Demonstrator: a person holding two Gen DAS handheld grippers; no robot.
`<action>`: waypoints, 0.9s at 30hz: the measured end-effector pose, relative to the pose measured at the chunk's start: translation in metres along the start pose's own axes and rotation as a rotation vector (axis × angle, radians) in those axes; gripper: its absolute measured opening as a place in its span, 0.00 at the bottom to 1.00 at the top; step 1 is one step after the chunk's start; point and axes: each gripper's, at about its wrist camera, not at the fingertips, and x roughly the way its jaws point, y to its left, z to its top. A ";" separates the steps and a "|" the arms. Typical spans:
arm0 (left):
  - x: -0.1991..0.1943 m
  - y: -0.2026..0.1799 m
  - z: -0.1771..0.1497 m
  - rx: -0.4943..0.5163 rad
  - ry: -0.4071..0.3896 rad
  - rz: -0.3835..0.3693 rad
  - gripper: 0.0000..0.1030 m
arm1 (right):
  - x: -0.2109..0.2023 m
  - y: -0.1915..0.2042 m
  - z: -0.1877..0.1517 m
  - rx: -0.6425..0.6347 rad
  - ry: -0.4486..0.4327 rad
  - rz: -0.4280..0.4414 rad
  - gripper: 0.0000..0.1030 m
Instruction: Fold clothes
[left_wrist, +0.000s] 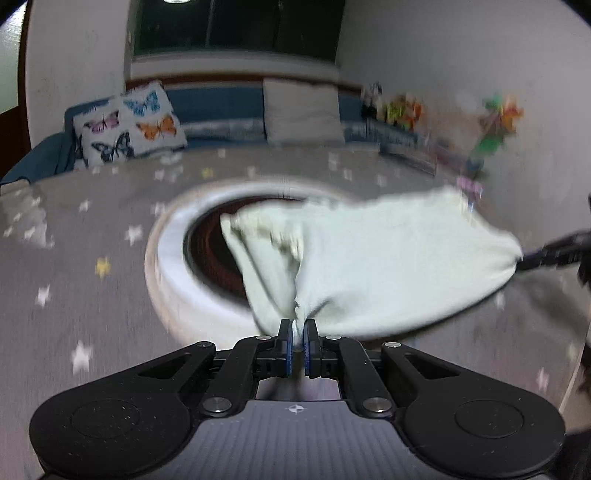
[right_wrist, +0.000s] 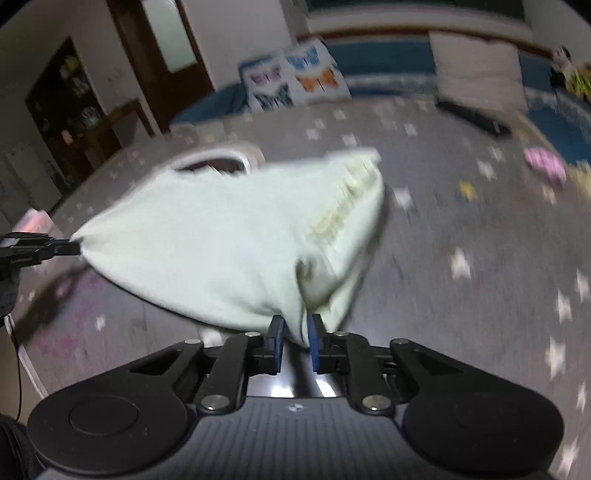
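Garment: a pale, whitish-green cloth (left_wrist: 388, 258) hung in the air above the star-printed grey cover (left_wrist: 92, 295), stretched between the two claws and touching neither the cover nor the basket, as far as the blur allowed one to tell.
Left gripper (left_wrist: 297, 341): clamped on a bunched corner of the cloth, blue pads nearly together with fabric squeezed between them.
Right gripper (right_wrist: 295, 338): also pinching the cloth, though its pads stood a little wider apart around a thicker fold; the hold looked real but looser.
Long axis: the cloth ran side to side from one claw to the other, taut along its upper edge, with a sagging belly below.
Free end: a ribbed or frilled hem (right_wrist: 351, 199) hung forward, away from both claws, toward the far edge of the cover.
Below the cloth: a round white-rimmed basket (left_wrist: 166, 266) with a dark inside sat on the cover, partly hidden by the garment and nearer the left claw.
Nearer hand: neither; each held its own corner at a like reach.
Coming move, as a judgement: laying the cloth flat would call for both claws to lower together toward bare cover beside the basket, keeping the axis straight.
Risk: the sagging middle could catch on the basket rim.
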 end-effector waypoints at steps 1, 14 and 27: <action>0.000 0.000 -0.004 0.003 0.015 0.007 0.07 | 0.000 -0.002 -0.007 0.016 0.017 -0.003 0.14; -0.033 -0.002 0.023 -0.004 -0.144 0.062 0.25 | -0.011 -0.021 0.024 0.151 -0.138 -0.002 0.15; 0.047 -0.016 0.022 -0.058 -0.017 0.007 0.25 | 0.045 -0.032 0.054 0.192 -0.141 -0.062 0.15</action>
